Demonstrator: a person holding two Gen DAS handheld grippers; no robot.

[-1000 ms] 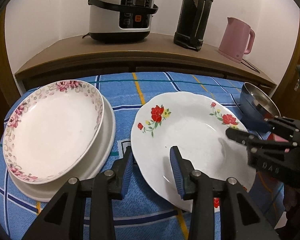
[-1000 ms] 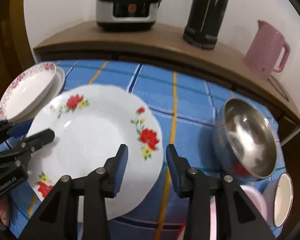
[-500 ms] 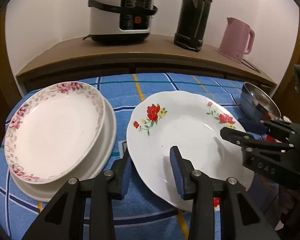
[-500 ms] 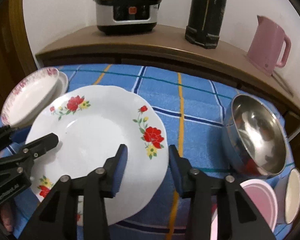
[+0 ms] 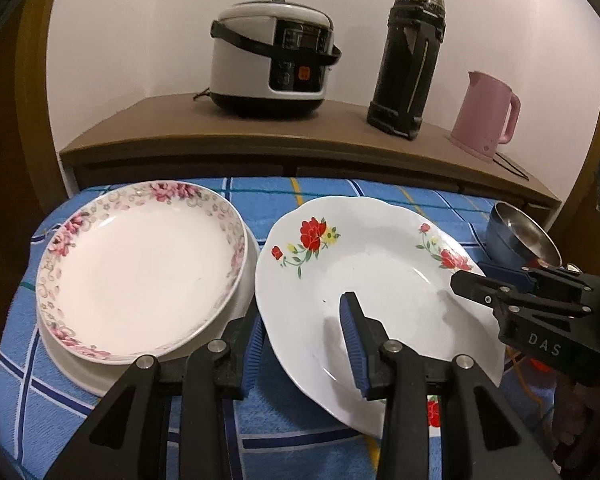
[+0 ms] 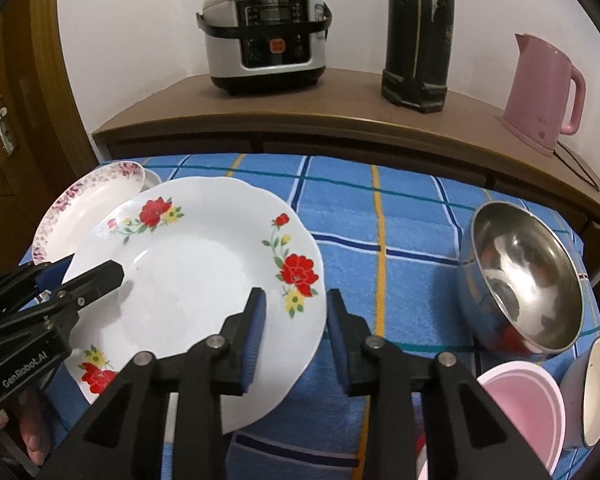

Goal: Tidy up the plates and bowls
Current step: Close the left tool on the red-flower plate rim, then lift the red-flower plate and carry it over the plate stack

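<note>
The red-flowered plate [image 6: 188, 276] lies on the blue checked cloth [image 6: 380, 216], just right of the stacked pink-rimmed plate [image 5: 140, 272]. The right gripper [image 6: 294, 330] has just been narrowing its jaws, the plate's edge at about four o'clock between them, pads not yet visibly pressing. The left gripper [image 5: 302, 346] straddles the edge at eight o'clock, fingers apart. By my reading, a two-handed lift toward the stack is being prepared.

Stacked plates [image 5: 140, 272] left of flowered plate [image 5: 380, 280]; steel bowl [image 6: 528, 276] right
</note>
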